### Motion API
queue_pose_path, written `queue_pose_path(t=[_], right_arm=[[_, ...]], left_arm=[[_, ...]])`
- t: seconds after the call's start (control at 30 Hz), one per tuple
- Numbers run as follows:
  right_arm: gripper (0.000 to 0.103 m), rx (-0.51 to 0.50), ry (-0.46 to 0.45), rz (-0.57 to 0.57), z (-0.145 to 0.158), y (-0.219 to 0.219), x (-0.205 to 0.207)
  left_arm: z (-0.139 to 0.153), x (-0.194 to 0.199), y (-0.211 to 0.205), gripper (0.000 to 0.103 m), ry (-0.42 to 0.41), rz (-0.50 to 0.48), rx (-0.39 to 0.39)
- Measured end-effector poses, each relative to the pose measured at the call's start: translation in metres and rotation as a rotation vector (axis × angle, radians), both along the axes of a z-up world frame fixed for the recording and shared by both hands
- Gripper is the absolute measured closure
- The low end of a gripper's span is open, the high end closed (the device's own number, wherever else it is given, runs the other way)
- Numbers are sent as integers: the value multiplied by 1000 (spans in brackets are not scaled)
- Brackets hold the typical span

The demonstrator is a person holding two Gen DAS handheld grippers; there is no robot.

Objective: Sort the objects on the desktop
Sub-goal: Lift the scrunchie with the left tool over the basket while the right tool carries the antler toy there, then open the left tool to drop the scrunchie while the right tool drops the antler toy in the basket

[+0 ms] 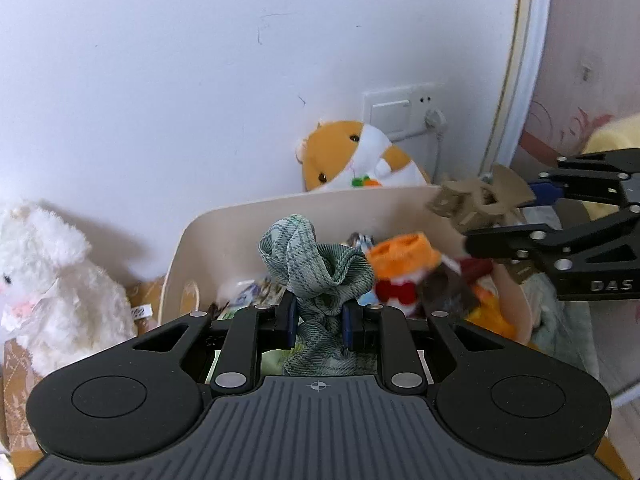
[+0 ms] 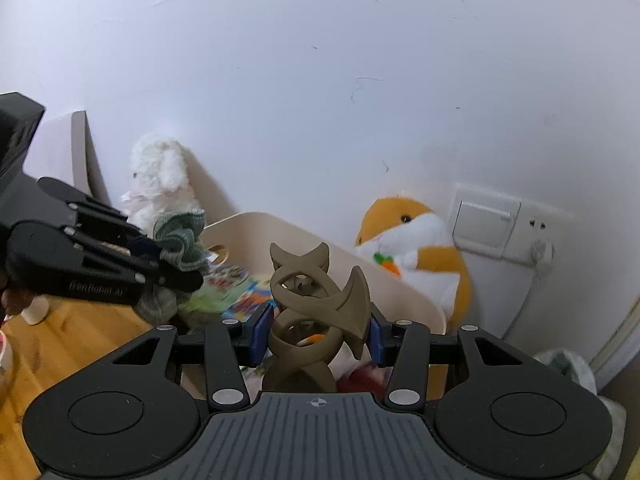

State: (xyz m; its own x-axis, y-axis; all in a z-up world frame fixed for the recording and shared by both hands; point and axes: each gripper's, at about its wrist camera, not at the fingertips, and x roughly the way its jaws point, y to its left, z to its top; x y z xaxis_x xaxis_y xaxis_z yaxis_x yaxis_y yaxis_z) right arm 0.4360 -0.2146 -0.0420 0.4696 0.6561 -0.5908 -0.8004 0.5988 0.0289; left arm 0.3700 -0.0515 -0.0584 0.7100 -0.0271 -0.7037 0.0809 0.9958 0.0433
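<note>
The left gripper (image 1: 319,322) pinches a green plaid scrunchie (image 1: 316,268) between its blue pads, jaws drawn nearly together, the fabric bunching up above the fingertips. It is tilted downward over the open cream storage bin (image 1: 240,216). The right gripper (image 2: 318,334) clamps a brown claw hair clip (image 2: 316,304), jaws partly spread by the clip's width, also angled down above the bin's near edge. Inside the bin lie an orange plush toy (image 1: 402,264) and what may be printed packets, too blurred to identify. A hamster plush (image 1: 360,156) leans against the wall behind; a white plush lamb (image 1: 52,276) sits to the bin's left.
</note>
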Motion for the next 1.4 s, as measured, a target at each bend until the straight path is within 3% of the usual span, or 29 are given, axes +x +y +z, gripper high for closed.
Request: queue_pose_path(t=[0.2, 0.47, 0.53, 0.7, 0.83, 0.9, 1.0, 1.07, 1.4], right_arm=[[58, -28, -14, 47, -7, 21, 29], [59, -79, 83, 90, -32, 37, 45], [59, -88, 92, 96, -35, 39, 45], [43, -108, 103, 96, -40, 41, 41], [30, -132, 73, 80, -39, 42, 34], [16, -127, 63, 60, -35, 40, 31], [3, -115, 36, 30, -27, 35, 23], [0, -114, 13, 11, -20, 32, 15], [0, -102, 108, -143, 3, 10, -21]], left_arm=[[-14, 29, -8, 82, 26, 102, -5], [-32, 54, -4, 81, 123, 174, -4], [-35, 55, -3, 75, 131, 169, -7], [-36, 53, -5, 45, 120, 137, -6], [-30, 45, -7, 31, 87, 148, 42], [-26, 41, -5, 26, 79, 141, 44], [-18, 35, -3, 25, 62, 142, 52], [-11, 29, -2, 24, 54, 144, 50], [17, -11, -1, 24, 43, 166, 14]])
